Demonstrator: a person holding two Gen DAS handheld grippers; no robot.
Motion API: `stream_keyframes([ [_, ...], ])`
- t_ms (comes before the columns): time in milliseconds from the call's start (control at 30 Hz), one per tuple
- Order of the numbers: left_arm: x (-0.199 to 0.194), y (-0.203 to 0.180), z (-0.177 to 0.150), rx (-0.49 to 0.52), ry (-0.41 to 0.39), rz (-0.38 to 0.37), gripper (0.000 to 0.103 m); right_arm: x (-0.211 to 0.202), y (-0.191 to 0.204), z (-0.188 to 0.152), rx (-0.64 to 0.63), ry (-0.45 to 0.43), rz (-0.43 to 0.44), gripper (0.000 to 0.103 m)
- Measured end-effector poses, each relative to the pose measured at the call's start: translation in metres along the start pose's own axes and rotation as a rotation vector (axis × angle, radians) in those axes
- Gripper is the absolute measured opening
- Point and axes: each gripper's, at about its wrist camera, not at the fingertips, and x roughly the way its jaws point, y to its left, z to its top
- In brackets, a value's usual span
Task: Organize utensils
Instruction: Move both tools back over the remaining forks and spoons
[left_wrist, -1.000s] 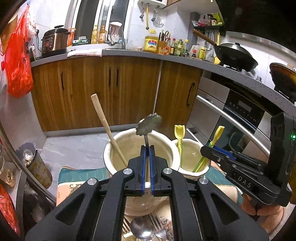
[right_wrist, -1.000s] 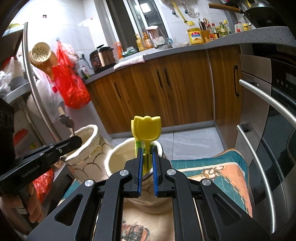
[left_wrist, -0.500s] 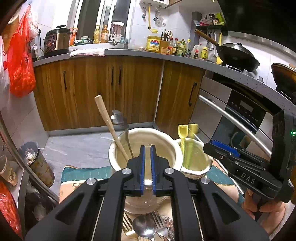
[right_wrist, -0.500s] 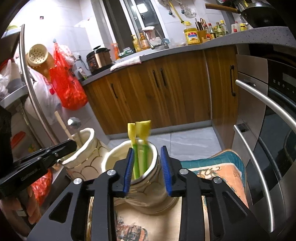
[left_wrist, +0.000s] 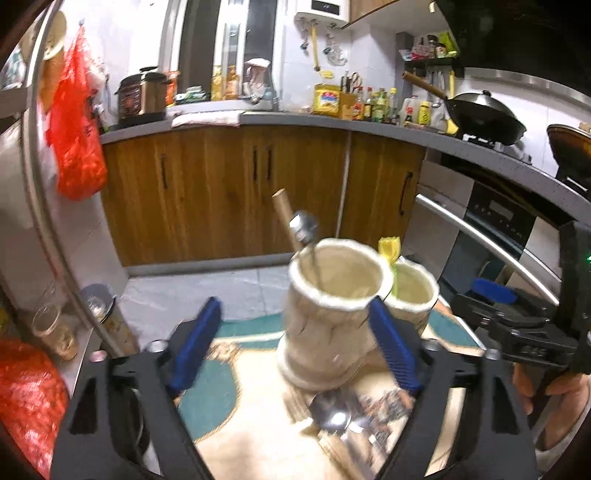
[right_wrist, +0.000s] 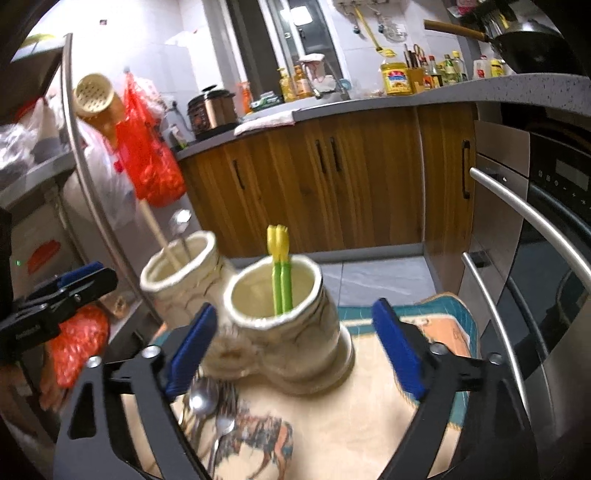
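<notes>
Utensils stood in two cream ceramic holders on a patterned mat (right_wrist: 424, 321). The larger holder (left_wrist: 332, 317) held a wooden stick (left_wrist: 284, 214) and a metal spoon (left_wrist: 304, 227), both leaning on its far rim. The smaller holder (right_wrist: 284, 325) held two utensils with green handles and yellow heads (right_wrist: 279, 266), upright.

The left gripper (left_wrist: 295, 347) had its jaws opening and spread wide; the larger holder stood beyond and between the blue pads (left_wrist: 195, 350), nearer the right-hand pad, with no pad pressing on it. Nothing was grasped.

The right gripper (right_wrist: 295, 347) likewise had its jaws opening, released. The smaller holder stood between the fingertips, apart from both pads (right_wrist: 397, 354).

Loose metal cutlery (right_wrist: 207, 410) lay on the mat just below the left-hand finger of the right gripper; motion blur made the individual pieces hard to separate, though at least one spoon bowl appeared among them.
</notes>
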Motion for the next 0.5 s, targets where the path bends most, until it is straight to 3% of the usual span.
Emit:
stream_keyframes([
  [100,-0.007,0.013,-0.015,-0.033,0.021,0.011,0.097,-0.003,0.008,-0.012,-0.033,0.04,0.005,0.095],
  [500,-0.01,0.03,-0.084,-0.072,0.173,0.055,0.097,0.023,0.047,-0.067,-0.14,0.239,0.006,0.095],
])
